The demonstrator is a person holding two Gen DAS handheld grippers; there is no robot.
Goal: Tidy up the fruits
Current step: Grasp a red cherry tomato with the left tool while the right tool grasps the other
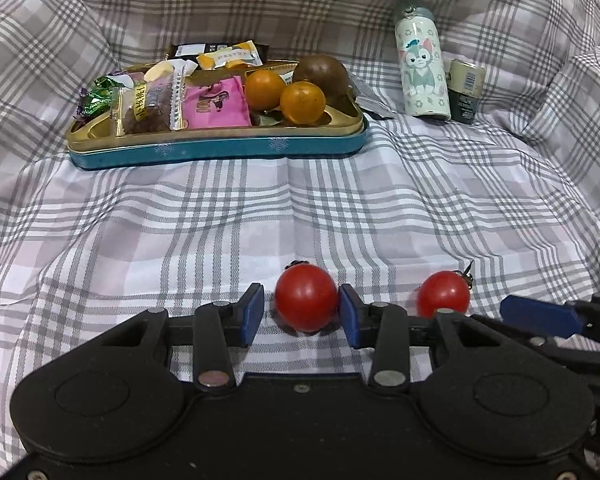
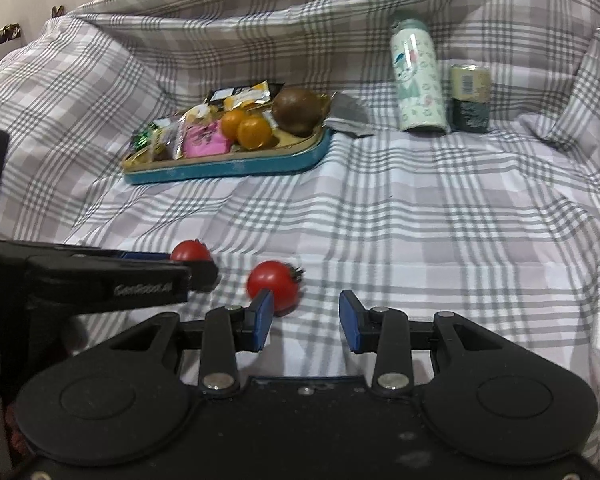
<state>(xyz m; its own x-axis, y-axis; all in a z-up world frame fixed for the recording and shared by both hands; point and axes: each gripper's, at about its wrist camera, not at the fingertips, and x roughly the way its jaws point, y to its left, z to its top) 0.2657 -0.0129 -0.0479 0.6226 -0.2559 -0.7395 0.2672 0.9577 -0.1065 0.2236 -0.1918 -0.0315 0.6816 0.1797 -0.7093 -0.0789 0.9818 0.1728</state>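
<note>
up in the tray (image 1: pixel 220 148) two oranges (image 1: pixel 284 94) sit, while my left gripper (image 1: pixel 302 312) seems nearly clamped on one tomato (image 1: pixel 306 300), right gripper (image 2: pixel 304 320) empty.

Readable: "PASTRY" on a yellow-and-white snack packet (image 1: pixel 229 56) at the back of the tin tray (image 1: pixel 220 148). Chinese characters on a yellow strip across a clear wrapped cake (image 1: pixel 146 106), too small to make out. Perhaps "GenRobot.ai", blurred, along the left gripper (image 2: pixel 204 274) body.
</note>
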